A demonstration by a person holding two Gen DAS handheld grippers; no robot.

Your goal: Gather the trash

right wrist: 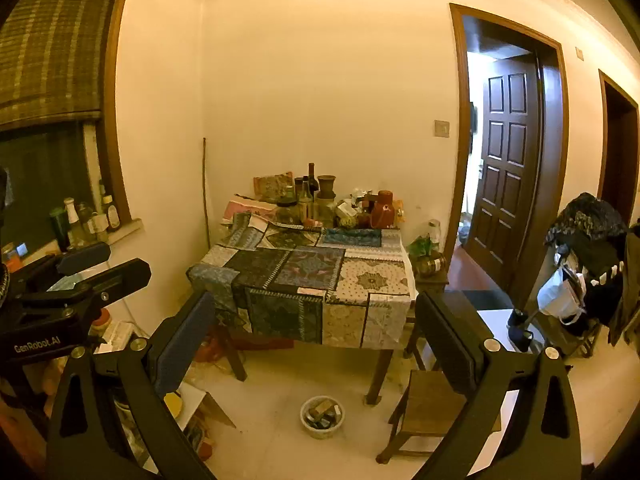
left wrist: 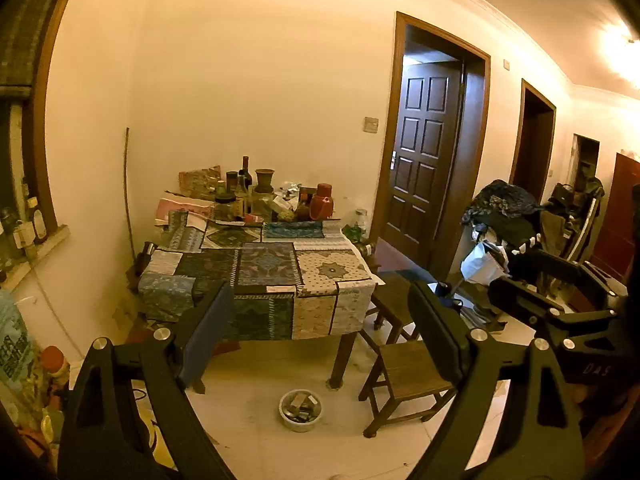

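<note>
- Beyond both pairs of jaws, a table (left wrist: 256, 268) covered with a patchwork cloth (right wrist: 320, 280) is set against a pale wall, near the corner of the room.
- The left gripper (left wrist: 324, 332) is seen with its jaws spread wide and nothing between them; the table's front edge is framed in the gap.
- The right gripper (right wrist: 316, 340) is likewise held wide apart and empty, the same table edge lying between its pads.
- On the pale tiled floor (left wrist: 256, 420), low in the gap between the jaws and in front of a table leg, a small round bowl (right wrist: 322, 416) filled with mixed scraps is found; it is well apart from both grippers.
- At the far end of the tabletop, bottles, jars and a red thermos (left wrist: 322, 201) are crowded against the wall.
- To the right of the right-hand pads, a low wooden stool (left wrist: 404, 376) is placed beside the table.
- Further right, an open dark panelled door (right wrist: 508, 168) is set in a brown frame, and a rack heaped with dark clothes (right wrist: 588, 240) is seen.
- To the left of the left-hand pads, a windowsill (right wrist: 120, 232) bearing bottles is seen under a woven blind (right wrist: 52, 40).
</note>
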